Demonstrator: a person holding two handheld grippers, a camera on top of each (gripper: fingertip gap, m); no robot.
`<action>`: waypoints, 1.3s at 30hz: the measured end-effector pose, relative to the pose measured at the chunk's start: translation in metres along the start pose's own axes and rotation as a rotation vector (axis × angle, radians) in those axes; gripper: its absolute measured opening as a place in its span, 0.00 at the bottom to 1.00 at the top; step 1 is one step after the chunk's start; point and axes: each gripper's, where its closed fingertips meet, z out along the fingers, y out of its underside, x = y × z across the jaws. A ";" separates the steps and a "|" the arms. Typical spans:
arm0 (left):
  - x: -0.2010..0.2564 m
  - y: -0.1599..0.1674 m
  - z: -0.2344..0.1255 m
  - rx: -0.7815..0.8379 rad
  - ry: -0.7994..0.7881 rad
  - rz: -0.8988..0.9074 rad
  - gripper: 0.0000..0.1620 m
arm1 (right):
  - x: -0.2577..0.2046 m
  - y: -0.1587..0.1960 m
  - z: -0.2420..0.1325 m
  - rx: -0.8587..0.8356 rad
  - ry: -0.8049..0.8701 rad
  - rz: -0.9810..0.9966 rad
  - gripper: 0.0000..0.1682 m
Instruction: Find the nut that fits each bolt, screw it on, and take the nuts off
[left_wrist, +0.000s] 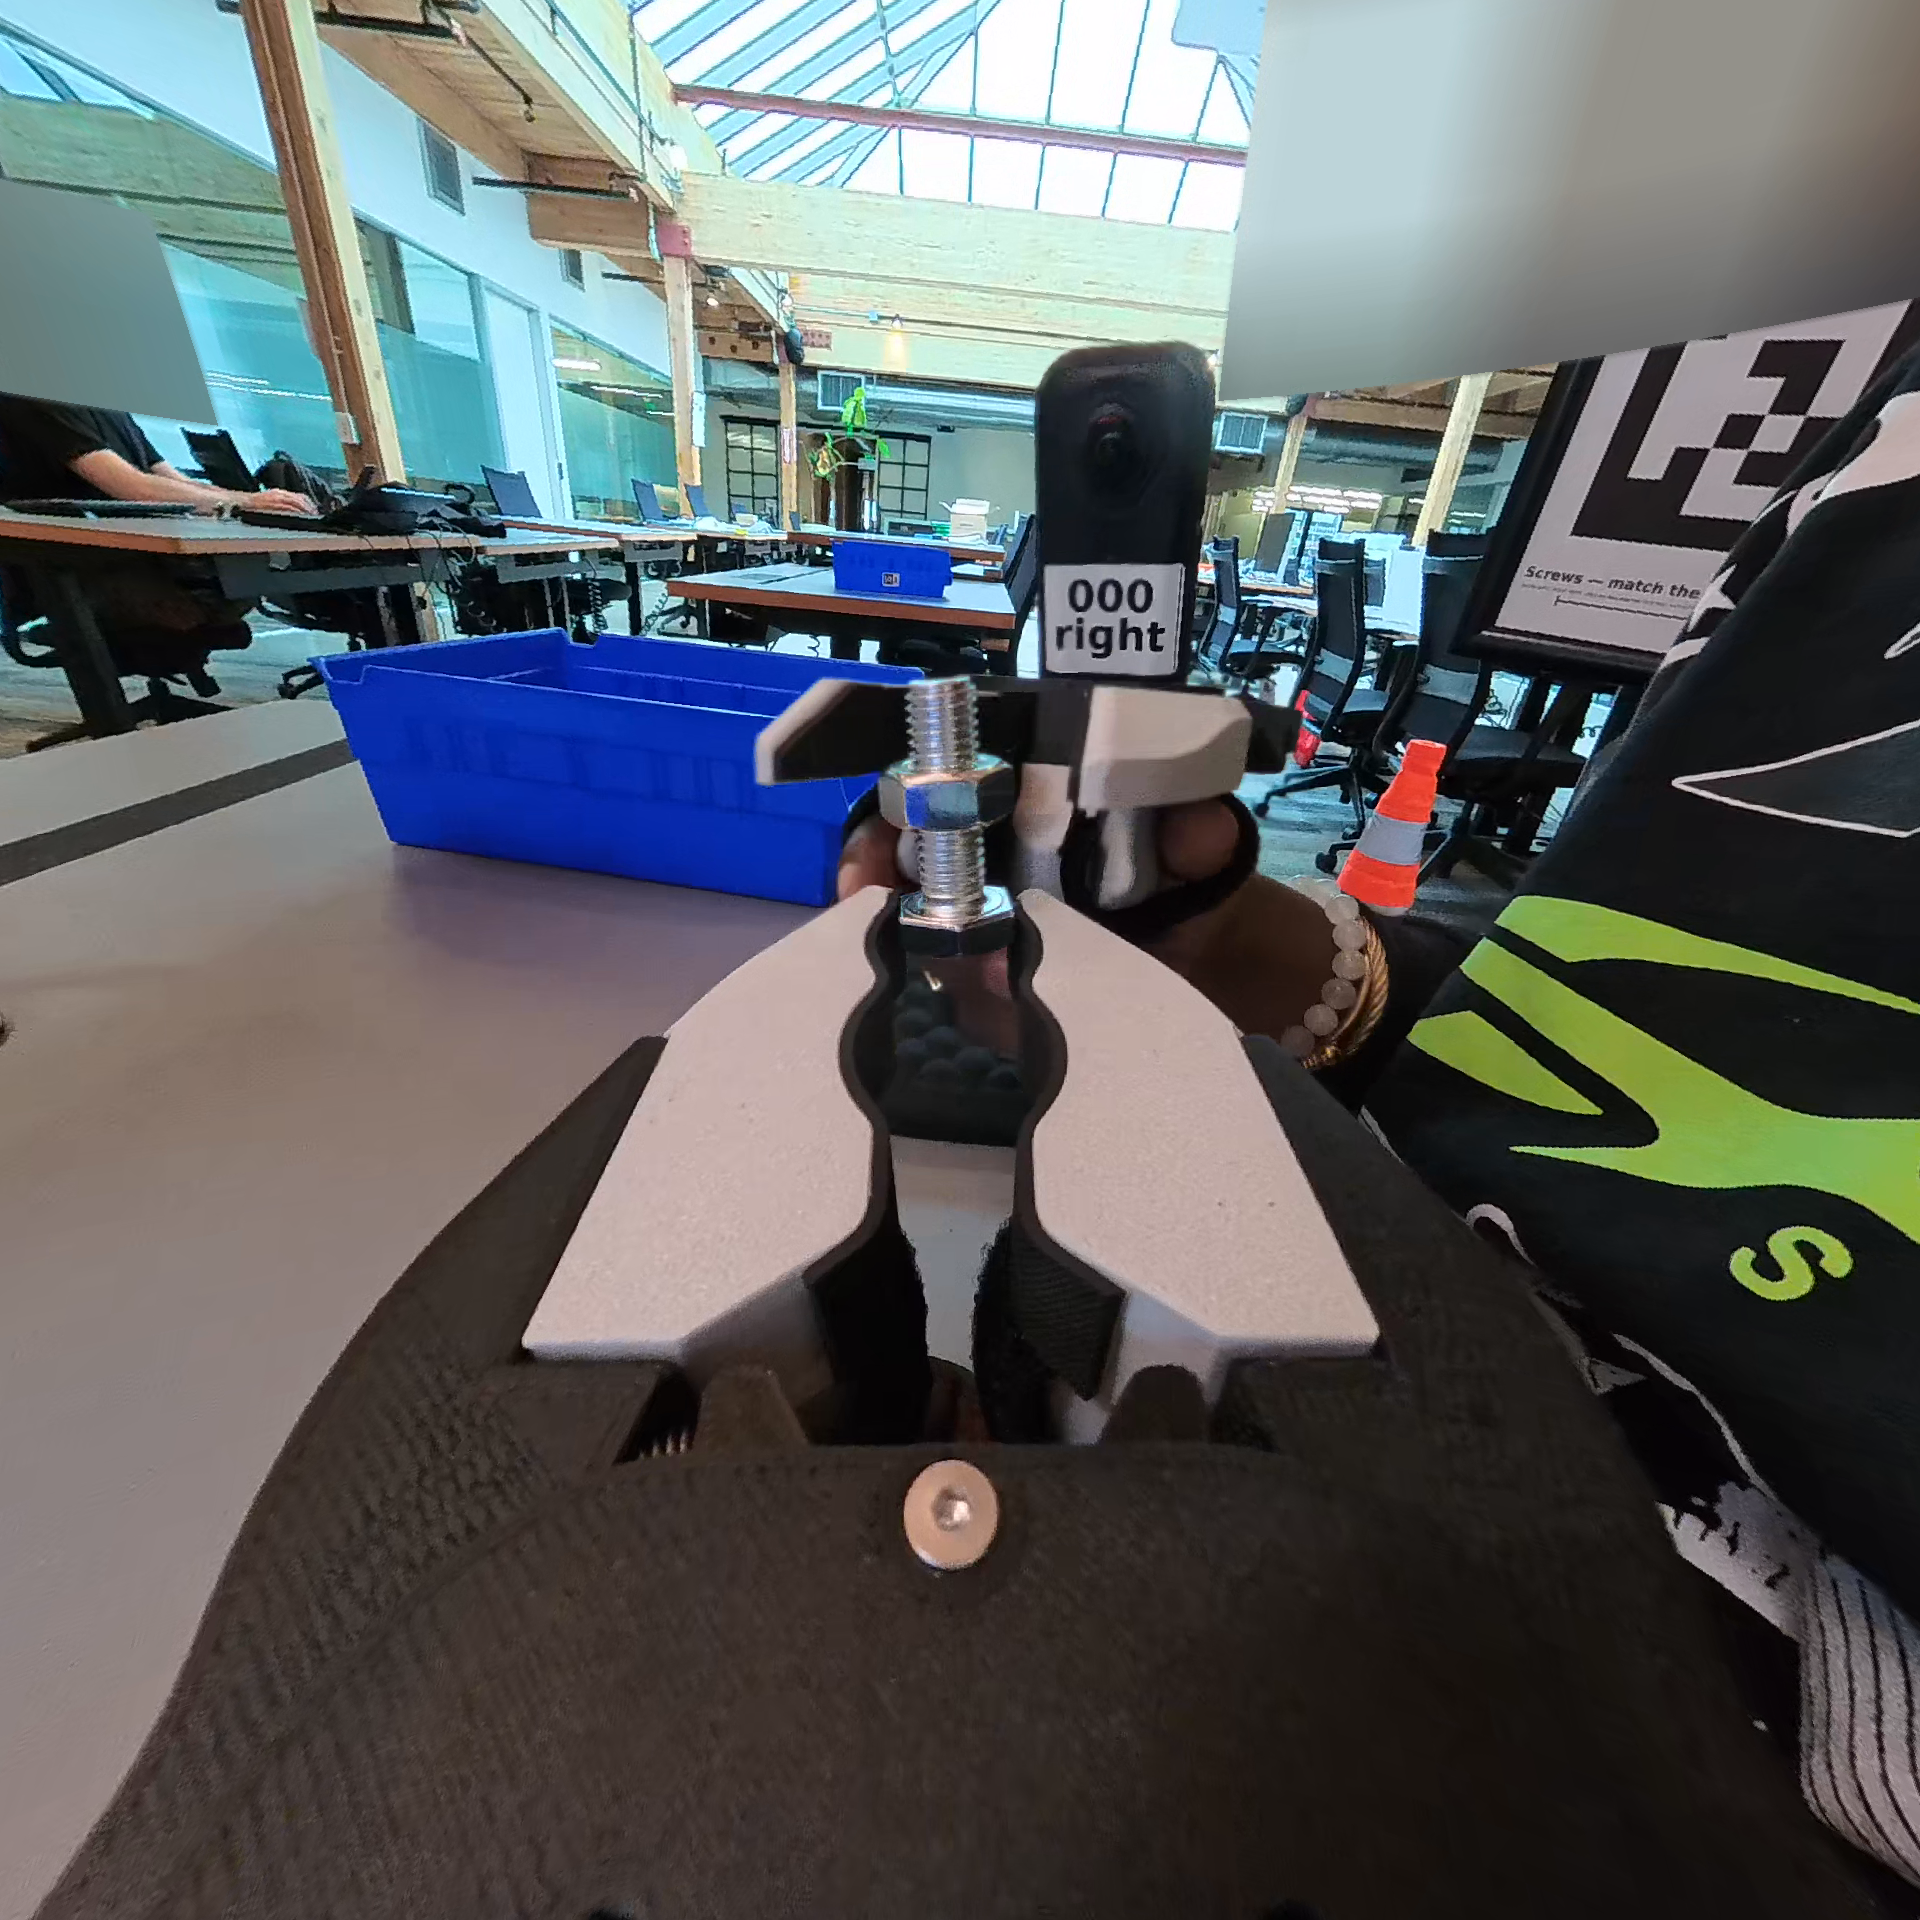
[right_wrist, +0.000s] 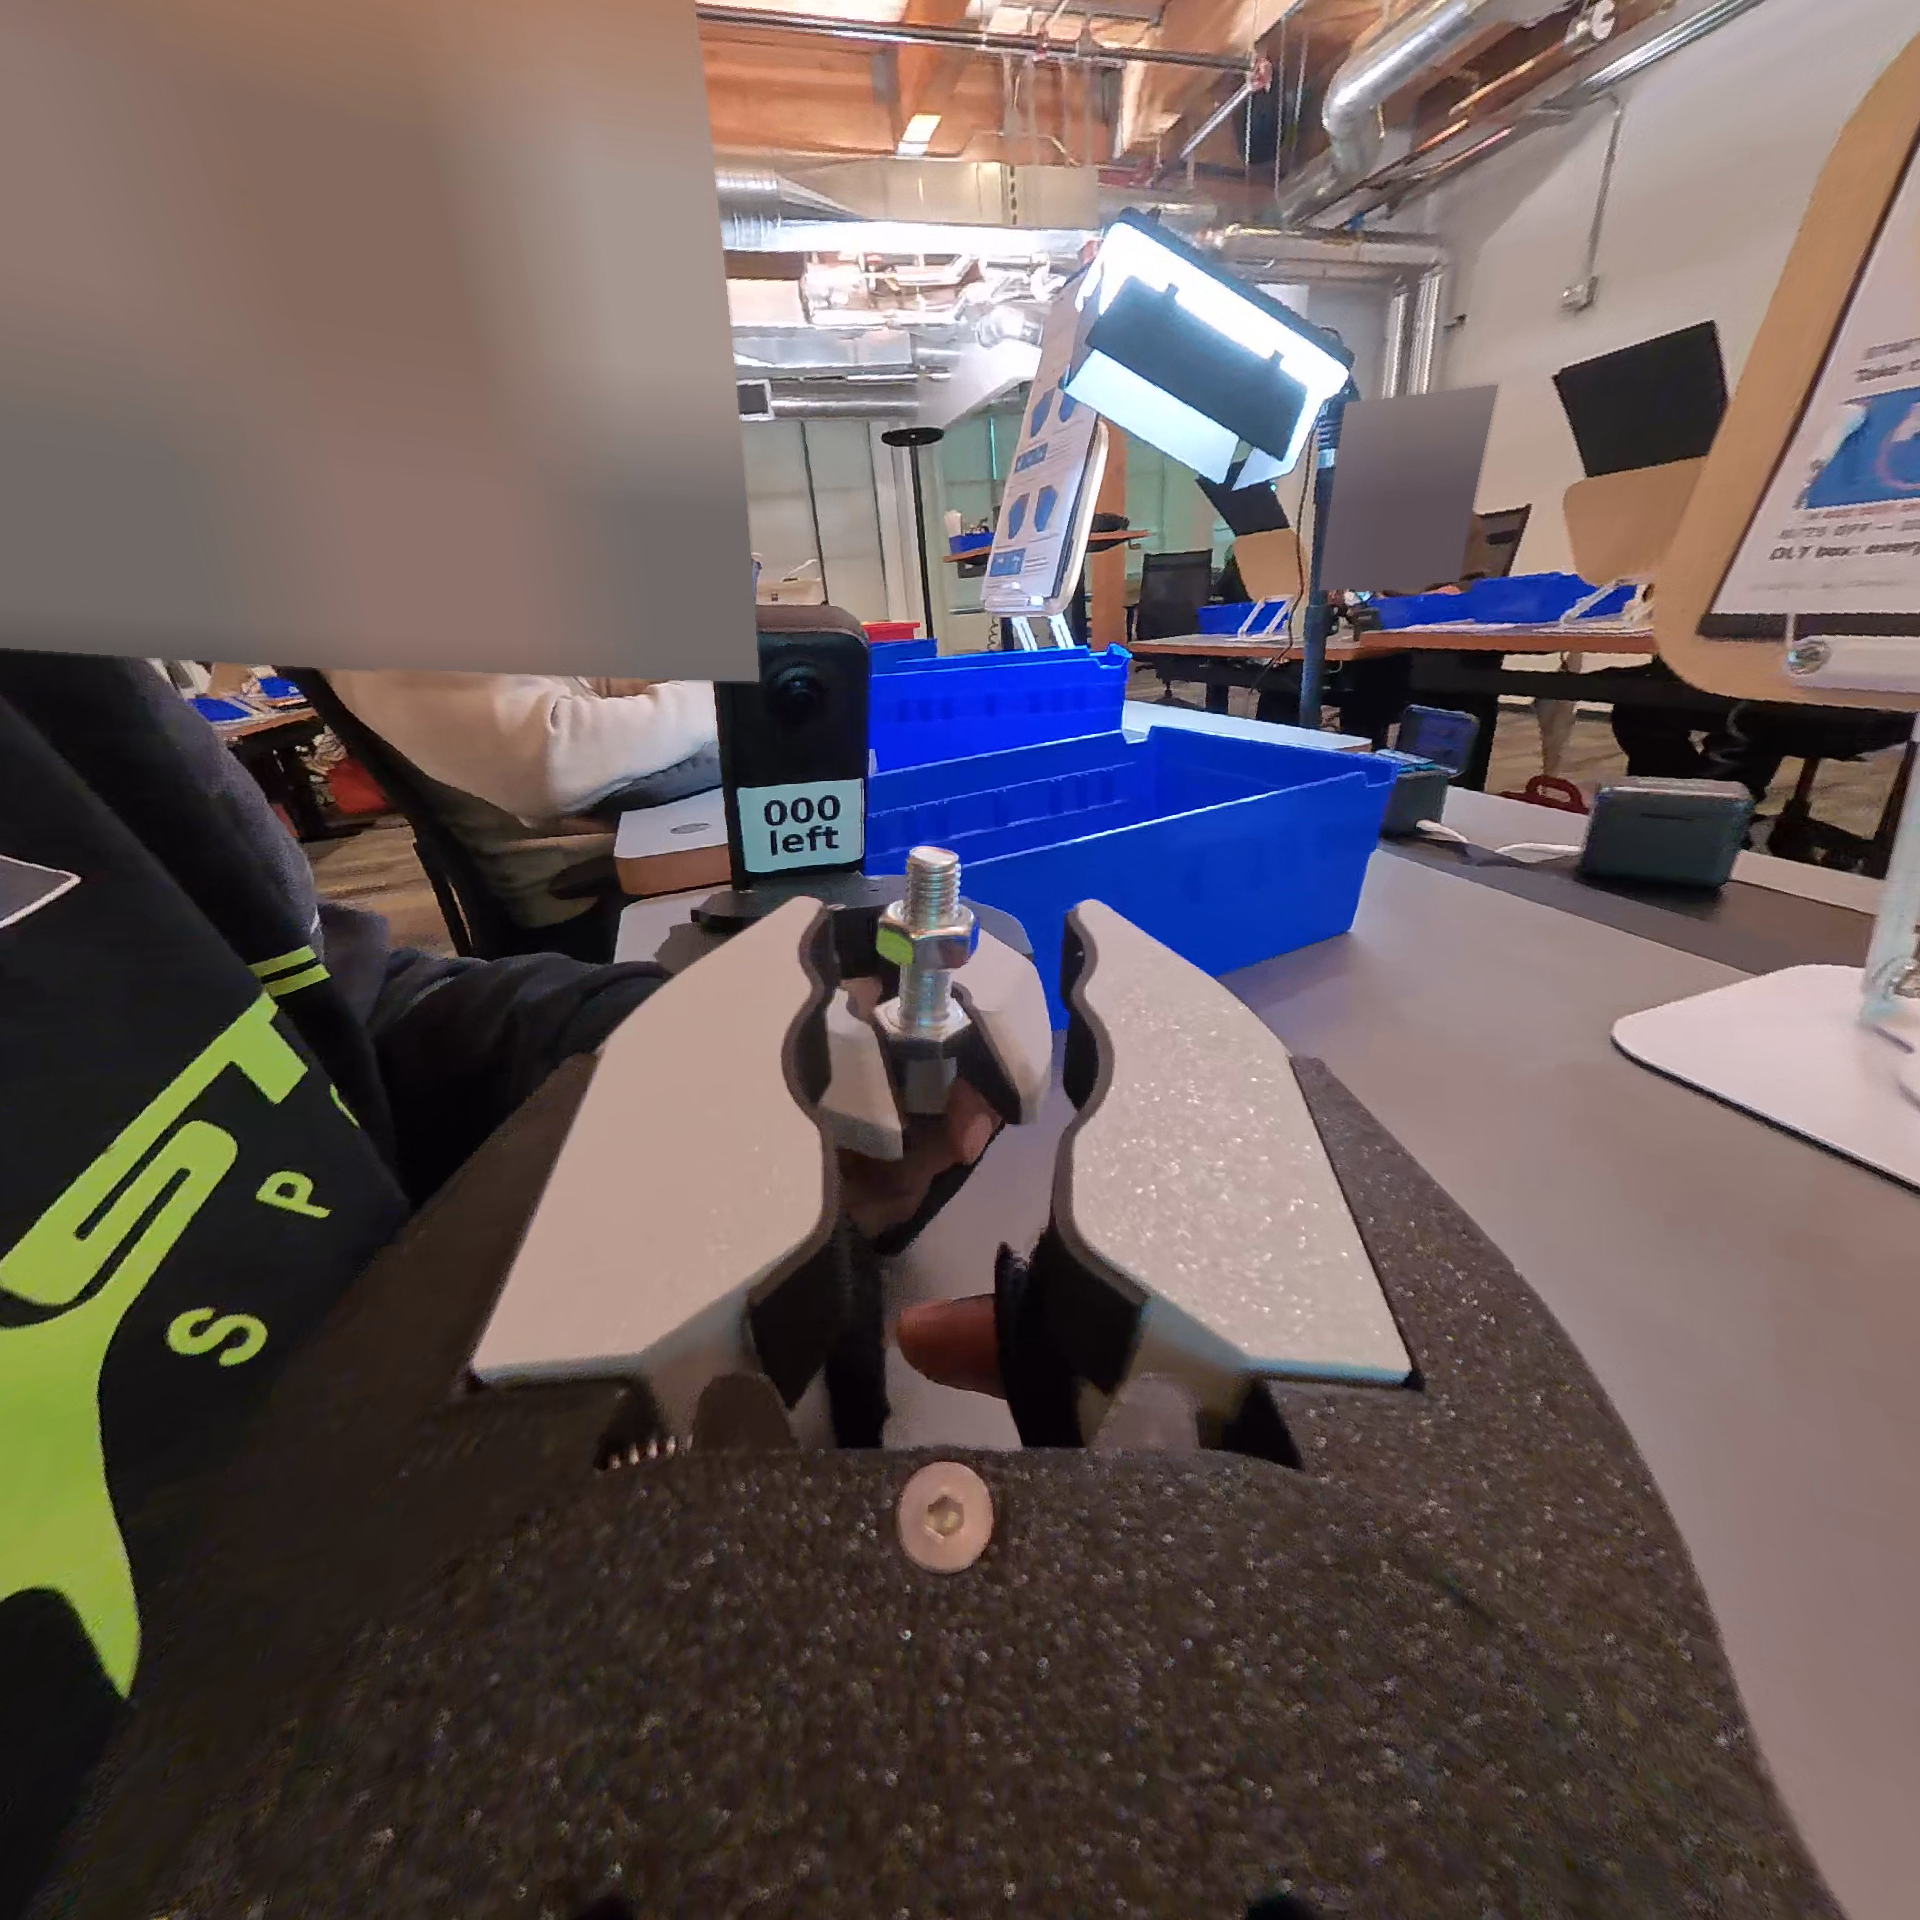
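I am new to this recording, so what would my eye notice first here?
First, the shiny threaded steel bolt standing upright mid-frame, its head clamped by the left hand-held gripper, a silver hex nut partway up its thread. Behind it the right hand-held gripper is open, and a bright blue plastic bin sits on the grey table.

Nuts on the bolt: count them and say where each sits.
1. The nut sits midway up the bolt; the hexagon lower down is the bolt's head, in the left gripper.
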 end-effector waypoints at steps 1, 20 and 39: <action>0.000 0.000 0.000 -0.001 0.000 0.000 0.12 | -0.001 0.002 0.003 -0.008 -0.004 0.001 0.26; -0.001 0.001 0.000 0.003 0.002 -0.004 0.12 | 0.006 -0.006 -0.013 0.034 0.009 0.010 0.21; -0.001 0.001 0.000 0.001 -0.001 0.000 0.12 | 0.011 0.000 -0.015 0.004 0.048 -0.001 0.15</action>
